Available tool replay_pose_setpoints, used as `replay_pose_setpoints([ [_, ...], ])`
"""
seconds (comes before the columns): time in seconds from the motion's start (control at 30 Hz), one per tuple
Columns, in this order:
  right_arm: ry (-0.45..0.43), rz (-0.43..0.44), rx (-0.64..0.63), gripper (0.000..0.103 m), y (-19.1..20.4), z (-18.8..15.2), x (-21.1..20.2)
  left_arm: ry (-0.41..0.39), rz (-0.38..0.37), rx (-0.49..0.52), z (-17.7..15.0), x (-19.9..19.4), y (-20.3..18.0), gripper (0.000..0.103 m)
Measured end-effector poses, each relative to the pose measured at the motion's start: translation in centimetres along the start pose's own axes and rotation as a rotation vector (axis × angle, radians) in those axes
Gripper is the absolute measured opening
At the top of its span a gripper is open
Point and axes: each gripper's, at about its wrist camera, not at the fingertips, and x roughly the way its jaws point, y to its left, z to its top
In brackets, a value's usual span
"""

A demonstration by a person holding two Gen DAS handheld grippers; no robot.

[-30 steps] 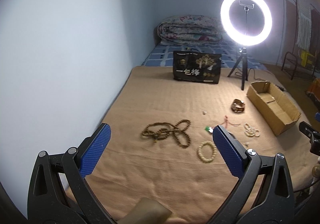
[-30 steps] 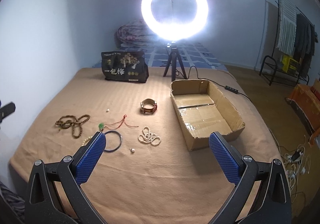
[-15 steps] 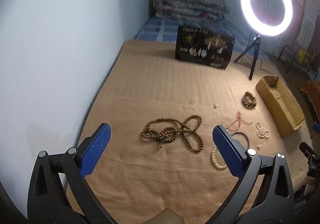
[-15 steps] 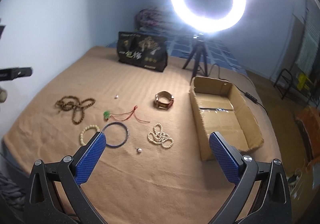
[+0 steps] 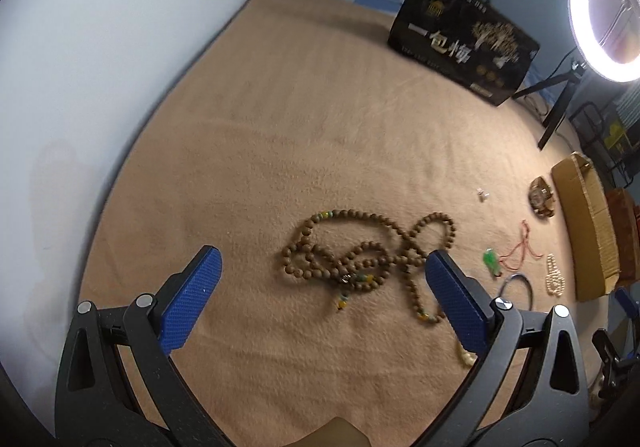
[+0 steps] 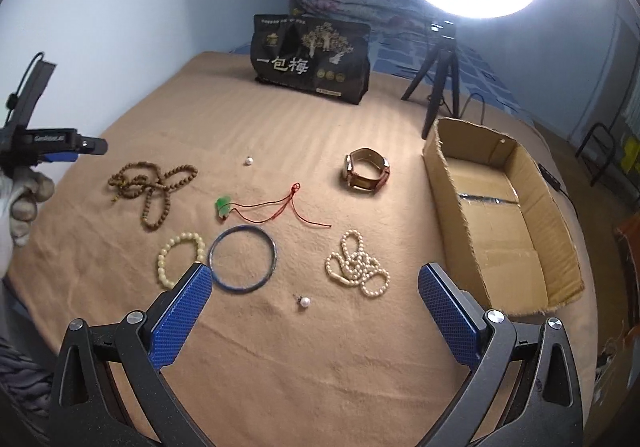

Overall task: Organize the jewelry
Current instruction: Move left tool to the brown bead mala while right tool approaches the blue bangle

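Note:
Jewelry lies on a tan blanket [image 6: 360, 367]. A long brown bead necklace [image 5: 360, 259] lies just ahead of my open, empty left gripper [image 5: 320, 303]; it also shows in the right wrist view [image 6: 154, 183]. My right gripper [image 6: 316, 311] is open and empty above a small pearl earring [image 6: 305, 301]. Ahead of it lie a blue bangle [image 6: 243, 259], a cream bead bracelet [image 6: 180, 259], a pearl necklace [image 6: 358, 265], a green pendant on red cord [image 6: 224, 207], a brown watch [image 6: 366, 169] and another pearl earring [image 6: 249, 161].
An open cardboard box [image 6: 504, 219] stands at the right of the blanket. A black printed bag [image 6: 310, 57] and a ring light on a tripod [image 6: 444, 79] stand at the back. A pale wall [image 5: 100, 47] runs along the left edge.
My left gripper has moved down and closer to the brown bead necklace. My right gripper has moved forward and lower over the jewelry, and the view has tilted down.

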Motion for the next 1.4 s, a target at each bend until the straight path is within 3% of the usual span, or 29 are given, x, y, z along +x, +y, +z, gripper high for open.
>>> replay_pose_setpoints([
  [0.13,0.034,0.022,-0.021,0.102,0.3,0.2,1.4,0.051,-0.001,-0.004,0.4,2.5,0.1,0.1],
  [0.3,0.09,0.065,0.043,0.102,-0.8,0.5,3.2,0.093,-0.016,-0.041,0.8,4.4,0.7,0.1],
  [0.57,0.11,0.118,0.041,0.102,-0.5,0.9,4.8,0.157,-0.059,-0.111,0.9,6.5,1.2,0.1],
  [0.93,0.176,0.161,0.007,0.102,1.7,1.0,8.1,0.171,-0.079,-0.023,0.8,6.2,-2.5,0.1],
  [1.27,0.208,0.148,-0.034,0.102,2.3,0.3,9.5,0.157,0.039,0.134,0.0,7.1,-6.9,0.1],
  [1.4,0.21,0.145,-0.053,0.102,2.8,0.4,10.0,0.165,0.049,0.16,-0.3,7.8,-8.2,0.1],
])
